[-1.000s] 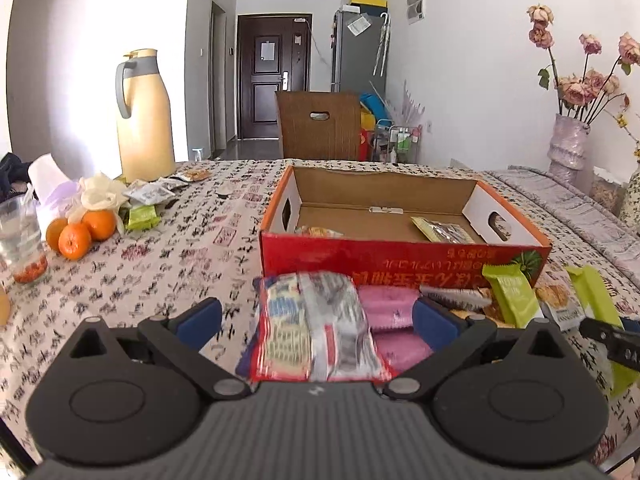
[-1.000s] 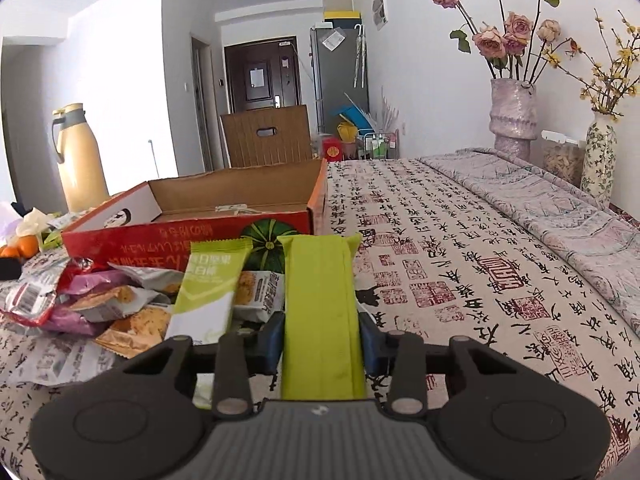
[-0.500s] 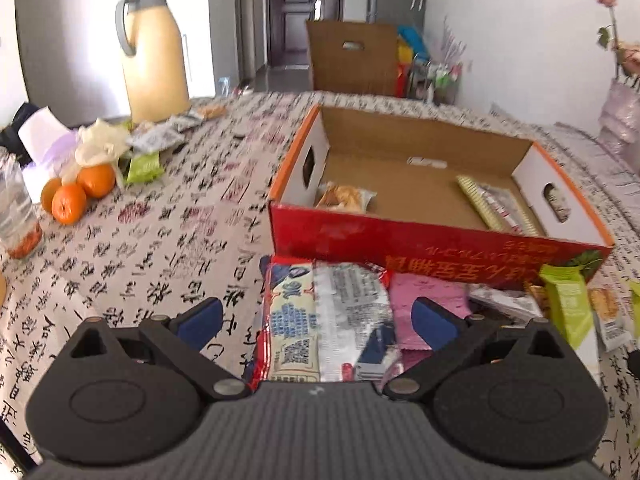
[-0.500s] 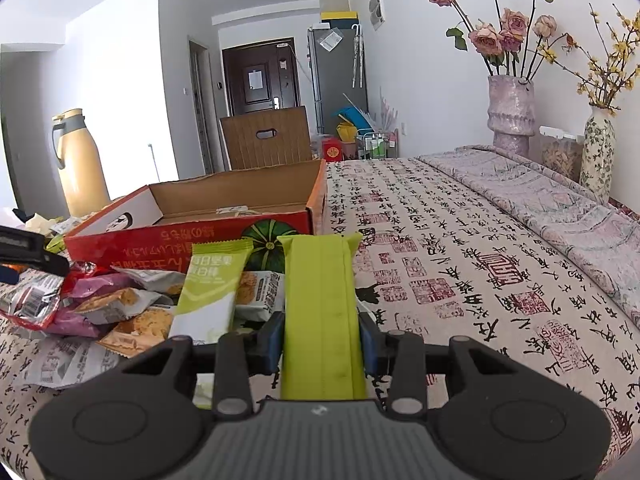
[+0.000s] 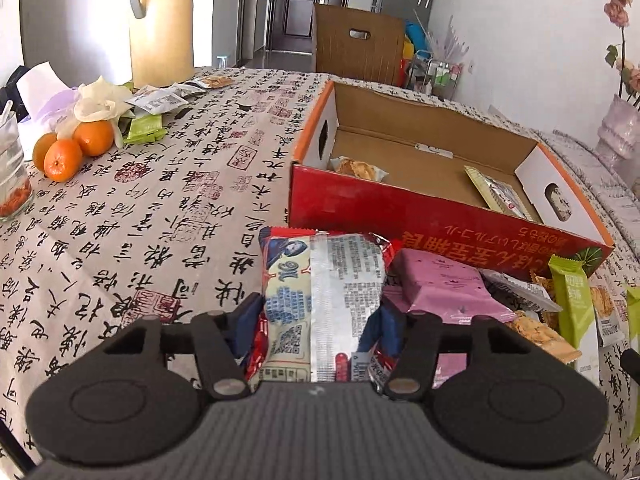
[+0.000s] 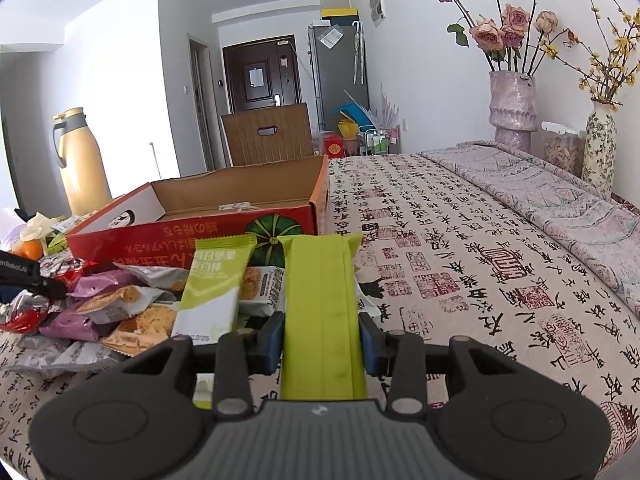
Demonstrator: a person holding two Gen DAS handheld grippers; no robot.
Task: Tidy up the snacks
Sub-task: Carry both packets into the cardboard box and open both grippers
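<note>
A red cardboard box [image 5: 440, 224] stands open on the patterned tablecloth and holds a few snacks. In front of it lies a pile of wrapped snacks [image 6: 112, 308]. My left gripper [image 5: 320, 326] straddles a red and white snack packet [image 5: 324, 280] at the pile's left end. Its jaws are closing, and the blue pads [image 5: 248, 320] touch the packet's crumpled sides. A pink packet [image 5: 444, 284] lies just right of it. My right gripper [image 6: 322, 340] is shut on a long green snack bar [image 6: 320, 280] near the box's right front corner [image 6: 280, 236].
A yellow thermos [image 5: 160, 24], oranges [image 5: 76, 144], a glass [image 5: 12, 176] and small packets sit at the table's far left. Two flower vases [image 6: 512, 108] stand at the far right. A wooden chair back [image 5: 356, 44] rises behind the table.
My left gripper moved forward and tilted down over the red and white packet, and its jaws came in from wide open to the packet's sides. The right gripper has not moved.
</note>
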